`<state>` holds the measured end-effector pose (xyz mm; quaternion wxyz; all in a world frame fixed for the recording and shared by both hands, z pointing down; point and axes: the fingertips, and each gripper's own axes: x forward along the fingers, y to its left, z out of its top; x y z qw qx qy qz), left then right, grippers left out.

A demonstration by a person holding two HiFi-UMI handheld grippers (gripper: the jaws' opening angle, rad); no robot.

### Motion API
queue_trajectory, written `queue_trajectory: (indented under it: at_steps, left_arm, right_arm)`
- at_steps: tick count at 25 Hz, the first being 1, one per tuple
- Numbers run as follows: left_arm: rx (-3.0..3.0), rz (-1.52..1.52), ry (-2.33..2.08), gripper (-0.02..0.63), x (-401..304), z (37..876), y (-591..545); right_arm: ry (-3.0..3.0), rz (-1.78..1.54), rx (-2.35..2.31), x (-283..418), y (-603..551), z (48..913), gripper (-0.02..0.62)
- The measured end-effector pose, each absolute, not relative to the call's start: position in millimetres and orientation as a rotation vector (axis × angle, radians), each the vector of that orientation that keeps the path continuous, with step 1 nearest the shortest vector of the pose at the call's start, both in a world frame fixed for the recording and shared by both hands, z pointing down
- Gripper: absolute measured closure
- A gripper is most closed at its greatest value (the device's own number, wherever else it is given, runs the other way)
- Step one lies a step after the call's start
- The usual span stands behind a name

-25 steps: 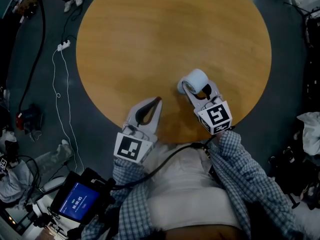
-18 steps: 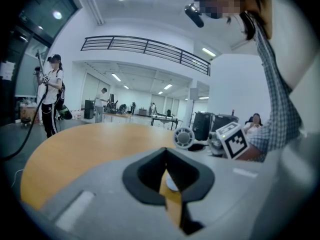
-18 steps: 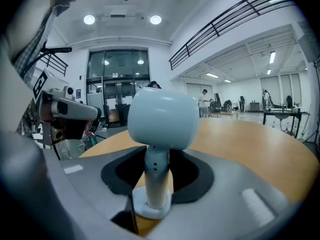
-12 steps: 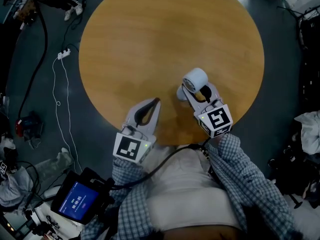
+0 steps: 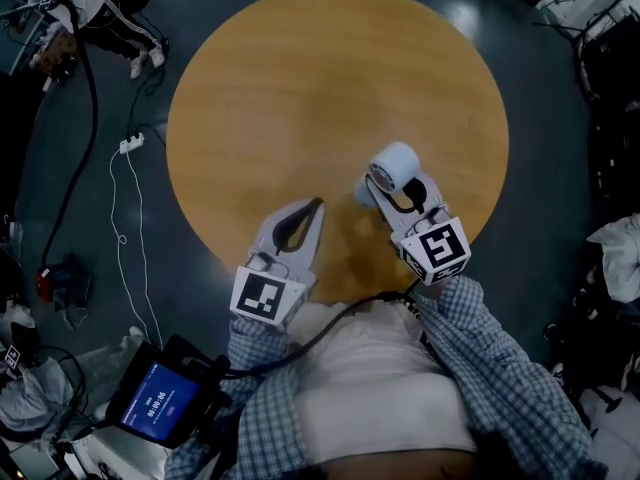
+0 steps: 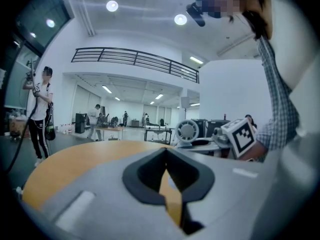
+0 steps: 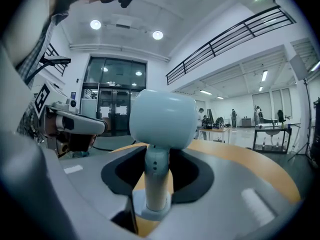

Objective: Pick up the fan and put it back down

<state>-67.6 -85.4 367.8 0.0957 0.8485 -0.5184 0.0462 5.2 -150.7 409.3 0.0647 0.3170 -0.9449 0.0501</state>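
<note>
A round wooden table point(image 5: 300, 88) stands on a dark grey floor point(image 5: 560, 98) in a big bright hall with lamps in the ceiling.

The fan point(image 5: 393, 165) is small and pale, with a round head on a thin stick and a little flat foot. It is over the near right part of the table, close to the edge. The right gripper point(image 5: 392, 188) has the stick between its two jaws, and the jaws press on it from both sides (the round head pokes out above them). The foot sits low between the jaws, with brown table top showing under it.

The left gripper point(image 5: 316, 204) is over the near edge of the table, left of the fan and apart from it. Its jaws are closed tip to tip, with nothing between them.

The person's checked sleeves point(image 5: 500, 358) lead back from both grippers. On the floor to the left lie a white cable point(image 5: 118, 208) and a plug strip point(image 5: 130, 145). Nearer the person is a little blue screen point(image 5: 160, 400).
</note>
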Motion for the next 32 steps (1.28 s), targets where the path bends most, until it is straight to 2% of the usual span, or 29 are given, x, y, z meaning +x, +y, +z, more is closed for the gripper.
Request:
queue_trajectory:
  at_steps: [14,32]
  left_arm:
    - [2.614,0.070,-1.540,0.607,-60,342,-93]
    - [2.724,0.092,-1.420,0.607,-50,339,-76]
  right_arm:
    - [-2.926,0.080,1.061,16,-162,355,0.453]
    - [-2.932,0.029,1.043,7,-154,351,0.453]
